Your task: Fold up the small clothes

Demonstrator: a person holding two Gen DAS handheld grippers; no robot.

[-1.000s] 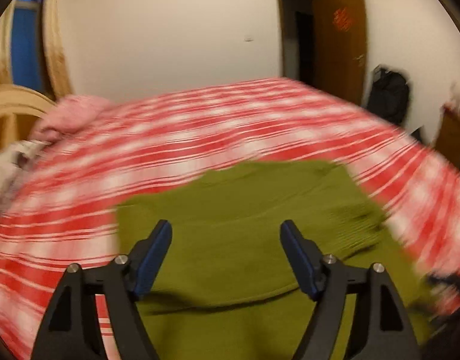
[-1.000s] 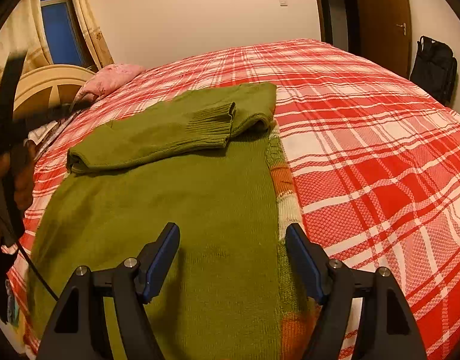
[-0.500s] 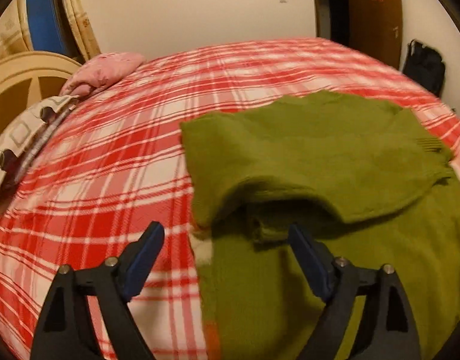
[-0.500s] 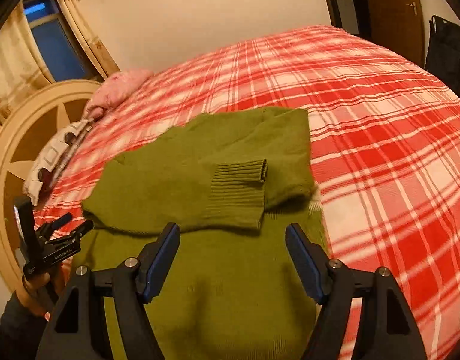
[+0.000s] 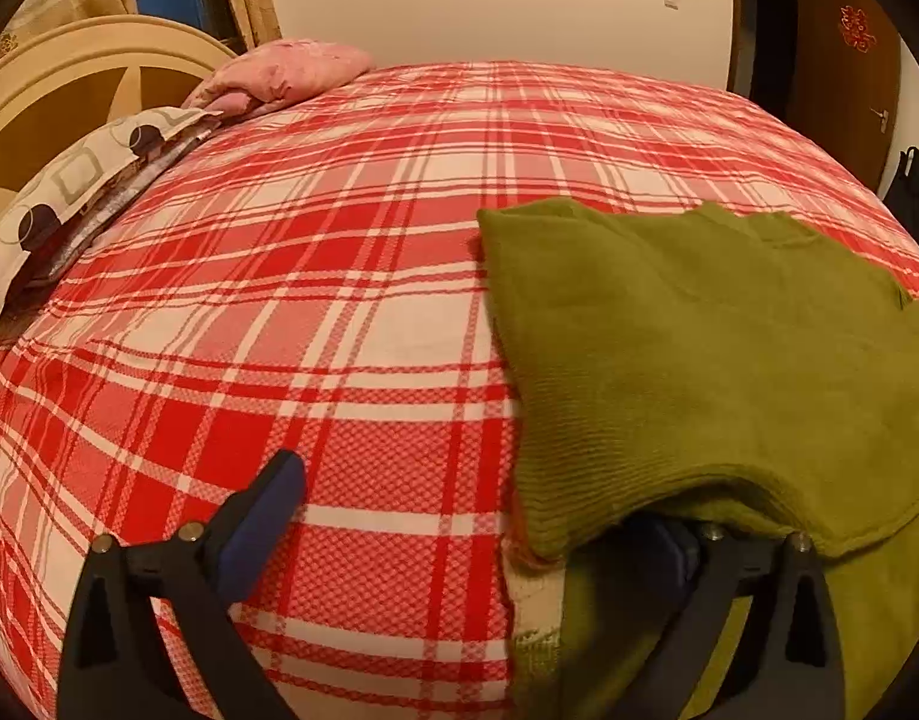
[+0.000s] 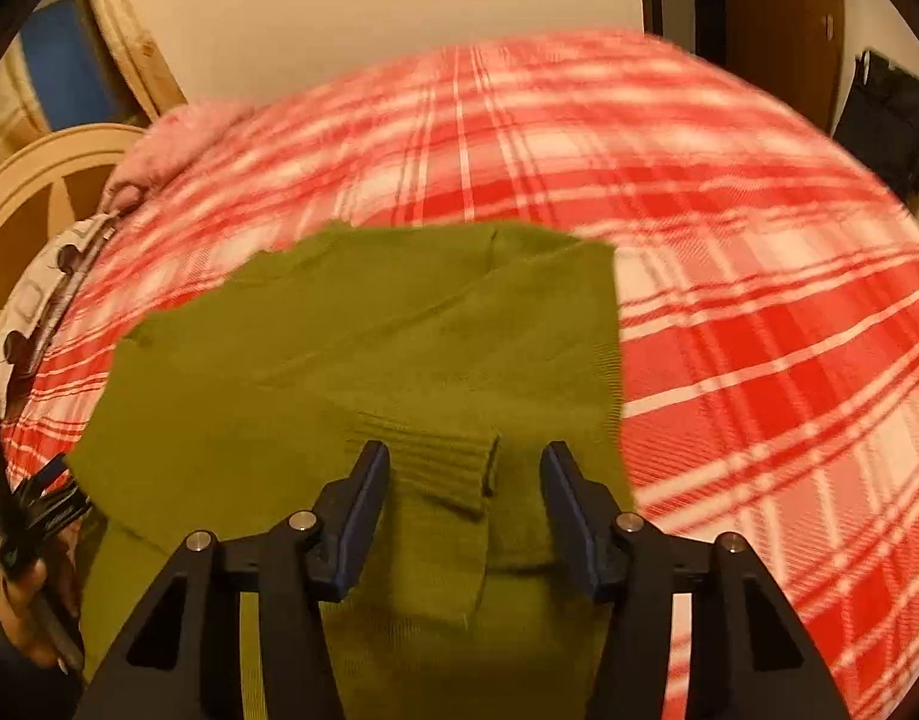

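Left wrist view shows that my left hand-held gripper (image 5: 465, 516) has slid off the middle of the green sweater (image 5: 699, 372) and now sits low at its left edge, where the knit meets the red plaid bed (image 5: 315, 312). Its jaws are opening to their widest: the left finger (image 5: 267, 510) hangs over bare bedspread, while the right one is tucked under the ribbed edge of the folded-over upper layer, so that edge sits between the fingers with nothing pressing on it. A second ago this gripper was narrower and over the body of the garment.

In the right wrist view my right hand-held gripper (image 6: 465, 516) has moved up the sweater from the lower panel to the ribbed cuff (image 6: 441, 468) of the sleeve that lies across the body. Its jaws are closing, with the cuff between the fingers, though the pads have not met the fabric yet; the picture is blurred with motion. My other hand (image 6: 33, 600) shows at the near left corner.

The sweater lies flat on the near right part of the bed, top portion already doubled over the lower part. I judge both grippers are lining up on the fold's near edge for the next fold, which calls for a clean pinch through both layers
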